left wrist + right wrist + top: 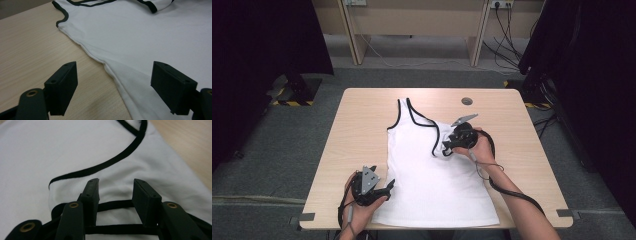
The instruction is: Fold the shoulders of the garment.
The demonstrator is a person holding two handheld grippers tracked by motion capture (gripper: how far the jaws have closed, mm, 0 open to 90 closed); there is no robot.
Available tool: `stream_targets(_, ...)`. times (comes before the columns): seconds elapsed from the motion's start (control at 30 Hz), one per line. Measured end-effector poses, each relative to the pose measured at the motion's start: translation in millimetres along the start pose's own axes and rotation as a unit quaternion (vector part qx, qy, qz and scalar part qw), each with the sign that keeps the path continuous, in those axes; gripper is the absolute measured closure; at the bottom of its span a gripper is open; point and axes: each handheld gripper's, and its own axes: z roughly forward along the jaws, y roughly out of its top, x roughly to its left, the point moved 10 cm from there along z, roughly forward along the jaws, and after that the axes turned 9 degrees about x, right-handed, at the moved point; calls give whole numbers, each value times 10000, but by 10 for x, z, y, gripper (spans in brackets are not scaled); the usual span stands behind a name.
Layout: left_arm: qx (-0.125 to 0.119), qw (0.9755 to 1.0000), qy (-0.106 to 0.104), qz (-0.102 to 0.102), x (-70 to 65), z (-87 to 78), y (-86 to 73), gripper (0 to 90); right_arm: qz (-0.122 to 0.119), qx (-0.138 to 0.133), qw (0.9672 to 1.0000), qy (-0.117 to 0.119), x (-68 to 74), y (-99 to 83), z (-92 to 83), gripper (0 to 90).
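Observation:
A white tank top (432,175) with black trim lies flat on the wooden table (362,120), hem toward the person. Its right shoulder strap (435,134) is folded over onto the chest. My right gripper (447,146) hovers low over that folded part. In the right gripper view its jaws stand apart (115,192), with white cloth and a black trim band (113,205) lying between and under them, not pinched. My left gripper (388,187) rests by the shirt's left side edge, open (113,85), one jaw over bare wood and one over cloth (150,37).
A round cable hole (467,101) sits in the table's far right area. Bare wood borders the shirt left and right. Beyond the table are grey carpet, a wooden bench (412,20), loose cables (507,30) and dark curtains on stands.

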Motion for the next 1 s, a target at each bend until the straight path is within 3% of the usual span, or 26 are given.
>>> stream_targets(0.17, 15, 10000, -9, -4, 4, -1, -2, 210, -352, 161, 9992, -122, 66, -93, 19, 572)
stream_targets(0.37, 40, 10000, 21, 45, -3, 2, -5, 210, -478, 297, 9983, -138, 94, -167, -51, 559)
stream_targets(0.43, 46, 10000, 23, 51, -3, 4, -5, 210, -465, 209, 9986, -156, 82, -137, -85, 555)
stream_targets(0.5, 49, 10000, 21, 50, -4, 5, -5, 210, -260, 2, 9995, -203, 20, -61, -138, 554)
stream_targets(0.6, 34, 10000, 15, 31, -4, 5, -3, 210, 148, -317, 9986, -387, -184, 77, -185, 547)
stream_targets(0.7, 23, 10000, 11, 36, -2, 2, -3, 210, 485, -391, 9966, -547, -373, 166, -164, 533)
stream_targets(0.8, 21, 10000, 0, 27, -1, 2, -3, 210, 572, -254, 9966, -540, -455, 176, -81, 529)
stream_targets(1.0, 11, 10000, -3, 34, -4, -2, -2, 210, 688, 92, 9963, -513, -518, 27, 64, 520)
